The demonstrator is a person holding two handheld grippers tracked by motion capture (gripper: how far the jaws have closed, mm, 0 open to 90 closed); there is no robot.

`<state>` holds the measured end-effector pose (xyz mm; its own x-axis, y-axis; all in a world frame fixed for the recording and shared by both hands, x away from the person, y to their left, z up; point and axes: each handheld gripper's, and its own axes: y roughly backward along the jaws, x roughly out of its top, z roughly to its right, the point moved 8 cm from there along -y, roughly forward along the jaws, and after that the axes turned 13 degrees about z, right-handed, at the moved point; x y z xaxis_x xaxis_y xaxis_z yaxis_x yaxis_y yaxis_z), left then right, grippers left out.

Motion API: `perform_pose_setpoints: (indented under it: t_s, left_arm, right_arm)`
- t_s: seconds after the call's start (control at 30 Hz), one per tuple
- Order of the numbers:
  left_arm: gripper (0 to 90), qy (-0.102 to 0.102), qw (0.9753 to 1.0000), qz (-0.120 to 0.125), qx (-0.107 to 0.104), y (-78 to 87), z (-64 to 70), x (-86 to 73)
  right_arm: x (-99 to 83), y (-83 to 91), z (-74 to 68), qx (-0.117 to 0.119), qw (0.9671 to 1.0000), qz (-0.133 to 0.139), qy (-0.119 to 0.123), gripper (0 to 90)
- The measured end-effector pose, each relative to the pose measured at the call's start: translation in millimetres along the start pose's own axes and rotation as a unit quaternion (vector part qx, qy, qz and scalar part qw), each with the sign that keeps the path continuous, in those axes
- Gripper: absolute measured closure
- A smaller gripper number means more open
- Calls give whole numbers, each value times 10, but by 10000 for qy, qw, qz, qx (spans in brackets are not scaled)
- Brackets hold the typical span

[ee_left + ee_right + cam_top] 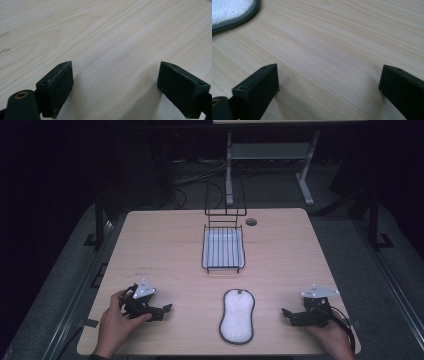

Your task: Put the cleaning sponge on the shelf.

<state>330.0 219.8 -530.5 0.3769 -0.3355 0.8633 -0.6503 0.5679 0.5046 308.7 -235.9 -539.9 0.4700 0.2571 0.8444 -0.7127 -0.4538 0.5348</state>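
White sponge pad (237, 316) lies untouched between my left gripper (162, 311) and right gripper (287, 314), both spread wide and empty, so next I must reach inward and close on it.

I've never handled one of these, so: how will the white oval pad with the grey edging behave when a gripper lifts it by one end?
The pad lies flat on the table and looks like soft, fluffy cloth, so it will probably droop rather than stay stiff. It seems thin, so likely light. The stitched grey edging may offer the firmest hold.
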Motion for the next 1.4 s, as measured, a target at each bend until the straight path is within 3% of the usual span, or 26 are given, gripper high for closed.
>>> perform_pose_setpoints:
  t_s: [0.43, 0.47, 0.53, 0.57, 0.6, 0.67, 0.9, 1.0, 1.2, 1.4]
  left_arm:
    - [129, -4, 10000, 0, 7, 0, -2, 0]
    - [129, -4, 10000, 0, 7, 0, -2, 0]
    - [129, -1, 10000, 1, 7, 0, -2, 0]
    - [129, -2, 10000, 1, 7, 0, -2, 0]
    - [129, 0, 10000, 1, 8, 0, -2, 0]
    - [129, -9, 10000, -5, 13, 5, -2, -2]
    - [130, 0, 10000, 0, 28, 19, 3, -10]
    - [130, 0, 10000, 0, 27, 19, 3, -10]
    - [130, 3, 10000, 0, 26, 19, 3, -10]
    - [130, 2, 10000, 0, 26, 19, 3, -10]
  right_arm:
    - [5, 4, 0, 34, 10000, -37, 42, 51]
    - [20, 18, -6, 32, 10000, -75, 27, 137]
    - [53, 32, -4, -20, 10000, -40, 86, 175]
    - [80, 25, -8, -3, 10000, -58, 80, 254]
    - [80, 25, -8, -3, 10000, -58, 80, 254]
    - [132, 27, -16, 39, 10000, 18, 58, 342]
    - [302, 53, -80, 386, 9990, 205, 69, 768]
    - [341, 44, -134, 529, 9984, 197, 72, 895]
    - [391, -23, -241, 830, 9965, 69, -34, 898]
    - [453, -116, -386, 1089, 9940, 4, 68, 897]
